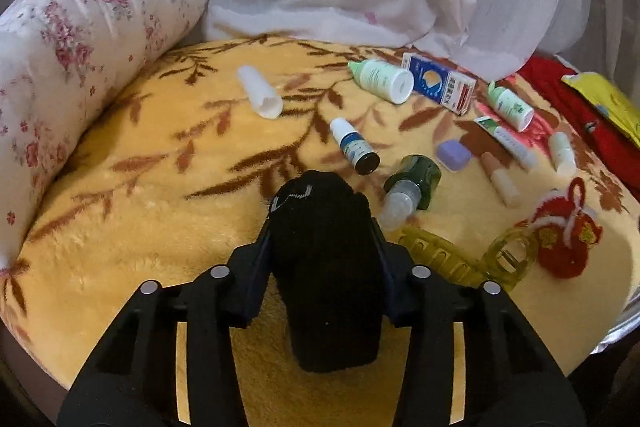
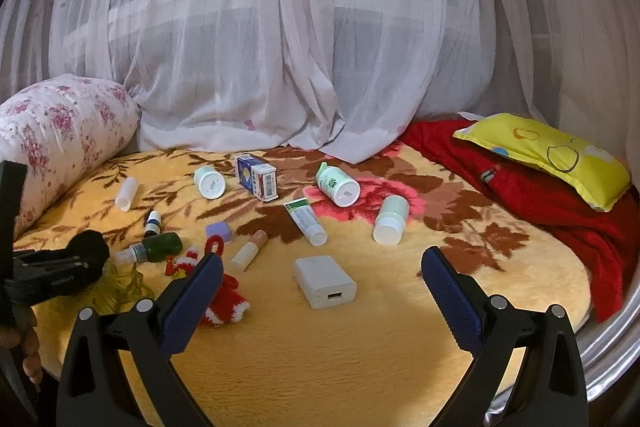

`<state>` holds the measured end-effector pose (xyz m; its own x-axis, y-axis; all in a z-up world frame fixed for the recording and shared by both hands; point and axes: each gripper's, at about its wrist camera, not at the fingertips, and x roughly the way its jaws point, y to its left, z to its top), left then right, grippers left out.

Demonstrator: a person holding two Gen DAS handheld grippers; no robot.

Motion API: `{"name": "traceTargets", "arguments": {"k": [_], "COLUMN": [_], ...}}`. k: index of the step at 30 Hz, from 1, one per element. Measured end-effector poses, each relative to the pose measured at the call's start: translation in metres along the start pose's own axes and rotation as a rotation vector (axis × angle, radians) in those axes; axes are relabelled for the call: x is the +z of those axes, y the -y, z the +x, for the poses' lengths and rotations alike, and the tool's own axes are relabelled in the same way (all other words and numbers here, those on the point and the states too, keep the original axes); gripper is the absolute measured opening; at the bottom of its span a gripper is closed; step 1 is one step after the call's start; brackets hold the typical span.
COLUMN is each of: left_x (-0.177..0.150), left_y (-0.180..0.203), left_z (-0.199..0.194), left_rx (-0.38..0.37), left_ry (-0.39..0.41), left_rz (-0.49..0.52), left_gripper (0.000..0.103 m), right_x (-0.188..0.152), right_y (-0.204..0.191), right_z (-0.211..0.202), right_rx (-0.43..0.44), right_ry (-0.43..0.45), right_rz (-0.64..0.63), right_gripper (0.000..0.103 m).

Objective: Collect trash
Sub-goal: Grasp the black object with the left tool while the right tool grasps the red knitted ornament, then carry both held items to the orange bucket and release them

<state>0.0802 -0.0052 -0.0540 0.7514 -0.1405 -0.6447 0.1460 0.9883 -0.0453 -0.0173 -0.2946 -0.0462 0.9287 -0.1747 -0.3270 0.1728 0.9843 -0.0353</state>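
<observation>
My left gripper [image 1: 320,227] is shut on a rolled black sock [image 1: 326,275] and holds it above the yellow blanket [image 1: 140,227]; it also shows in the right wrist view [image 2: 86,253]. My right gripper [image 2: 322,267] is open and empty, its fingers either side of a white charger block [image 2: 325,281]. Scattered ahead lie a dark green spray bottle [image 1: 412,183], a small dropper bottle [image 1: 354,145], a white tube [image 1: 260,91], white-green bottles [image 1: 380,79] [image 2: 338,185], a blue box [image 2: 256,177], a toothpaste-like tube [image 2: 306,219] and a lip balm [image 2: 249,250].
A floral bolster [image 2: 60,135] lies at the left. A red blanket [image 2: 540,195] with a yellow pillow [image 2: 544,155] lies at the right. Sheer curtains [image 2: 320,47] hang behind. A yellow hair claw [image 1: 460,255], a red knitted ornament [image 1: 568,231] and a purple case [image 1: 454,155] lie nearby.
</observation>
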Motion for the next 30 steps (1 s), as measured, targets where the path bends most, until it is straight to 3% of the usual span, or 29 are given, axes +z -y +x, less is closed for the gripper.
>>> {"name": "traceTargets", "arguments": {"k": [8,13,18,21,22,24,30], "left_x": [-0.016,-0.019,-0.02,-0.021,-0.021,-0.021,-0.025], "left_y": [-0.016,-0.022,-0.022,-0.022,-0.022,-0.02,-0.012], "left_z": [-0.032,-0.036,-0.037,-0.037,-0.038,-0.038,-0.047], "left_rx": [-0.022,-0.032,-0.035,-0.035,-0.035,-0.036,-0.064], "left_ry": [0.012,0.011,0.011,0.009,0.008,0.007,0.006], "left_rz": [-0.012,-0.032,-0.036,-0.039,-0.041,-0.038,-0.032], "left_gripper": [0.043,0.043,0.043,0.044,0.044,0.044,0.044], "right_x": [-0.002,-0.004,-0.006,-0.009,-0.011,-0.014,-0.014], "right_y": [-0.033,-0.062,-0.066,-0.068,-0.068,-0.067,-0.071], "right_z": [0.018,0.034,0.055,0.068,0.072,0.081,0.064], "right_rx": [0.178,0.191,0.183,0.21,0.223,0.292,0.306], "right_ry": [-0.058,-0.073,-0.117,-0.157,-0.173,-0.233,-0.194], "right_rz": [-0.051,-0.172,-0.2,-0.208,-0.209,-0.186,-0.204], "right_gripper": [0.098,0.098,0.094,0.076,0.058,0.039,0.032]}}
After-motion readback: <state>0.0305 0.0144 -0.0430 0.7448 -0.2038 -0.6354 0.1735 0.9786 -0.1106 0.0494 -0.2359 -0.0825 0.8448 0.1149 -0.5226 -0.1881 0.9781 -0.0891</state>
